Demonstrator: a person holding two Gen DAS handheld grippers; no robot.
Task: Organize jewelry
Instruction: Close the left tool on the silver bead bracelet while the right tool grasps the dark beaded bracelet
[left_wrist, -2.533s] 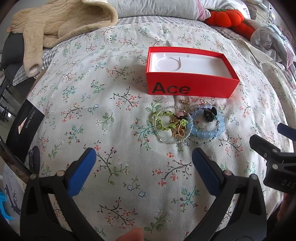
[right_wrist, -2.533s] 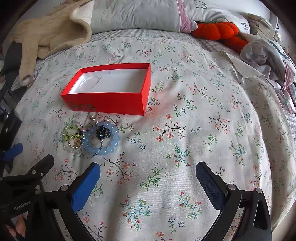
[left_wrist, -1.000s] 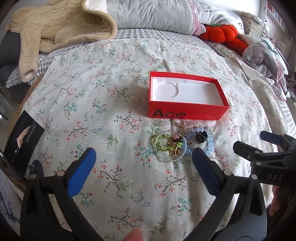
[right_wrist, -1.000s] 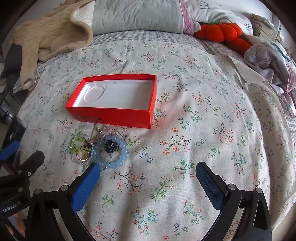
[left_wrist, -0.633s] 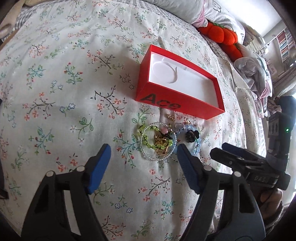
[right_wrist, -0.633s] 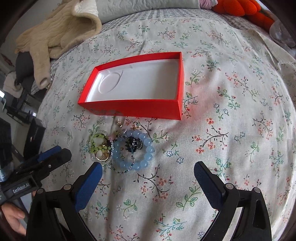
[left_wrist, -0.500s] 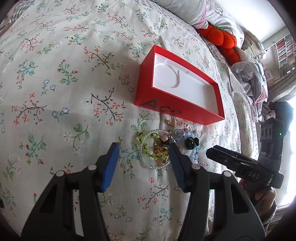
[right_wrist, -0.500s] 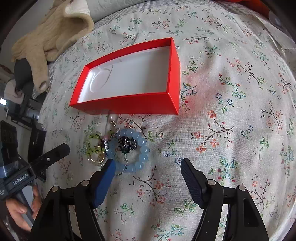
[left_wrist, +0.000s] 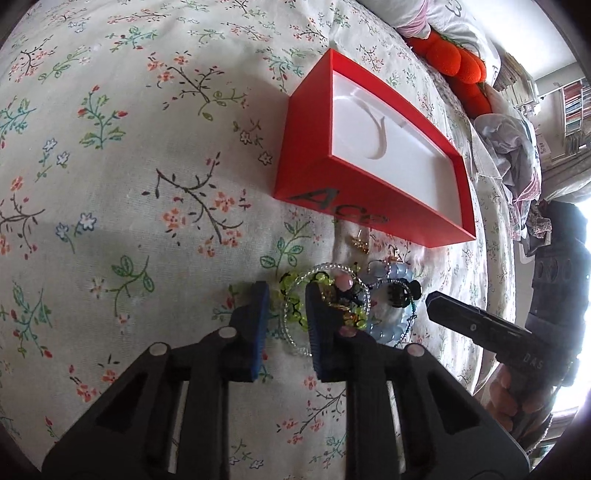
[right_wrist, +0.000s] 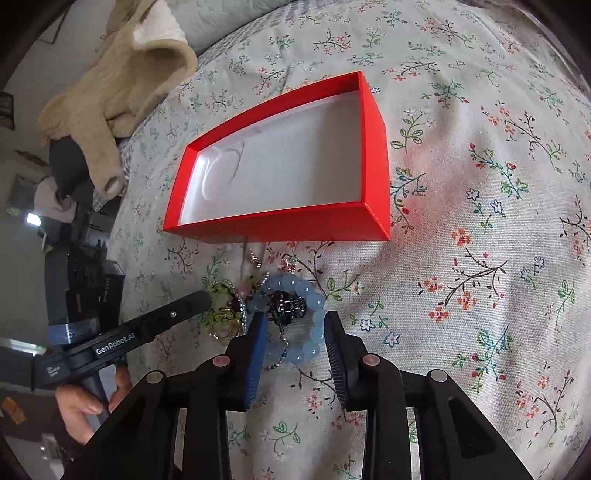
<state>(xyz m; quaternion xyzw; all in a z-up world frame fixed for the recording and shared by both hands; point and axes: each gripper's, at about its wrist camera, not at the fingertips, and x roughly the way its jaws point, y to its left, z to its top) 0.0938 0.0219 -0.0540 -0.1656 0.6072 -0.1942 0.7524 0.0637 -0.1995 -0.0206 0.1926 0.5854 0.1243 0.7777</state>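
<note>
An open red box (left_wrist: 373, 206) with a white empty inside lies on the floral bedspread; it also shows in the right wrist view (right_wrist: 295, 221). In front of it lies a heap of jewelry: a clear and green bead bracelet (left_wrist: 291, 306), a light blue bead bracelet (right_wrist: 314, 317), a black clip (right_wrist: 286, 306) and small gold earrings (left_wrist: 360, 242). My left gripper (left_wrist: 286, 295) is nearly closed, its jaws straddling the green bracelet's left rim. My right gripper (right_wrist: 291, 321) is partly open, its jaws either side of the blue bracelet.
A beige sweater (right_wrist: 110, 96) lies at the bed's far left. An orange plush (left_wrist: 454, 62) and crumpled clothes (left_wrist: 513, 147) lie at the far right. A black box (right_wrist: 92, 280) sits off the bed's left edge.
Both grippers have moved down to the jewelry heap and narrowed their jaws. The left now straddles the green bracelet's rim, the right brackets the blue bracelet.
</note>
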